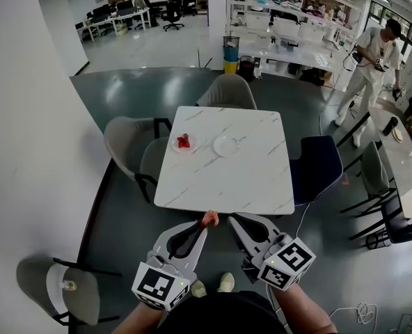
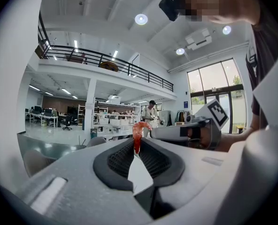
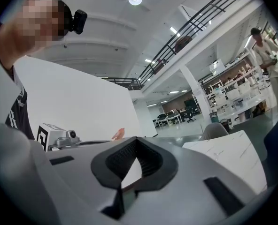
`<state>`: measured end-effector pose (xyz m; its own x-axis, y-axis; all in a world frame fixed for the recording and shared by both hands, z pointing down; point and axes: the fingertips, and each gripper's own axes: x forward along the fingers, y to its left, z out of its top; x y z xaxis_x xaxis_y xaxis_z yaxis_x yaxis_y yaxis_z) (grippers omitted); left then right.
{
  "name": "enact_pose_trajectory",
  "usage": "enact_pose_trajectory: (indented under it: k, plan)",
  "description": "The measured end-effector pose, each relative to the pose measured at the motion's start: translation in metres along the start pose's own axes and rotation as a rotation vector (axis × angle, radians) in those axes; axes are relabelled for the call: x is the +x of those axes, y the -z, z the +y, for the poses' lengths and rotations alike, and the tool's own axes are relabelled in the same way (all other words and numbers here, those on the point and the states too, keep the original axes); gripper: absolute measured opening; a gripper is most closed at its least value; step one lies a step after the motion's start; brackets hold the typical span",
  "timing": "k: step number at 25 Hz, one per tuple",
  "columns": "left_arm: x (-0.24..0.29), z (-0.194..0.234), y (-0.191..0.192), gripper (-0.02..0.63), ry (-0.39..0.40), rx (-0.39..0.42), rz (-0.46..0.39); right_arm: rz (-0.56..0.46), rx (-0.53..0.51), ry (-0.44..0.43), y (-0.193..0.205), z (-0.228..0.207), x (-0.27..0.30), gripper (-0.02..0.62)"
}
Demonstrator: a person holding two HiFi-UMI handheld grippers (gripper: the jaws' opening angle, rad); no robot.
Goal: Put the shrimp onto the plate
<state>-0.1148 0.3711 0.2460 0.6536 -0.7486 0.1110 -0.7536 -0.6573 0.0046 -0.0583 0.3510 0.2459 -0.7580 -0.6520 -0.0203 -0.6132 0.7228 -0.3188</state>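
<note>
Here's the left hand-held gripper (image 1: 204,225), low at the bottom of the head view, a smooth pale grey plastic shell with black ribbed rubber pads, and it's clenched tight on the shrimp (image 1: 209,218). In the left gripper view the pads (image 2: 122,159) squeeze together into a narrow V, and the shrimp (image 2: 138,131) pokes up from between the tips, glossy orange-red and curled over at the top like a little hook. Beside it, the right hand-held gripper (image 1: 232,222) has the same grey shell and the same black-and-white marker cube at its back; in its own view the jaws are closed tip to tip on themselves, the black ribbed pads (image 3: 121,160) meeting at a point. The orange tip of the shrimp (image 3: 118,133) peeks in from the left there. So the shrimp is up in the air, just short of the near edge of the desk (image 1: 220,179), a square white slab with faint grey marble veins and a flat, smooth top. Out on that desk sits the plate (image 1: 227,145), round, pale and shallow, just beyond the middle, and left of it a small dish (image 1: 184,142) carrying red pieces too small to make out. Rounded grey chairs (image 1: 126,141) ring the desk on a glossy grey-green floor (image 1: 122,89).
</note>
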Motion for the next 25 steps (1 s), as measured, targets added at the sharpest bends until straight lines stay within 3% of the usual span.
enact_pose_trajectory:
  k: [25]
  plan:
    - [0.081, -0.03, -0.004, 0.048, -0.031, 0.037, 0.04, -0.069, 0.037, -0.003, -0.027, -0.081, -0.055, 0.002]
